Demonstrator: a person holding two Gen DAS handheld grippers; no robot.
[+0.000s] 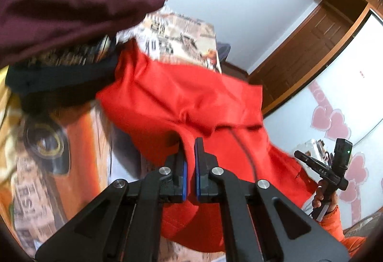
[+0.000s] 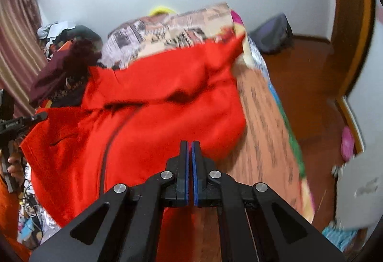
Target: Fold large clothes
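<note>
1. Left hand-held gripper is clamped on the red jacket, a fold of red cloth pinched between its blue pads.
2. Right hand-held gripper has its jaws pressed together at the jacket's near hem; red cloth shows around and under the pads, so it looks clamped on the jacket too.
3. The jacket hangs from both grips and drapes back over the bed, its far end resting on the printed bedspread.
4. A dark zipper line runs down the jacket's front, left of the right gripper.
5. Left of the jacket lies a maroon garment, heaped on top of a dark one, both on the bed.
6. From the left camera, the right gripper's handle shows at the jacket's right edge, a hand wrapped round it, with an orange sleeve below.
7. From the right camera, the left gripper's body shows at the jacket's left edge, with fingers on the grip.
8. Right of the bed, a wooden floor; a dark bag sits against the wall beyond the jacket.
9. Pink hearts on the wall, right of the jacket.
10. Both views are motion-blurred, so fine detail in the cloth is hard to read.
</note>
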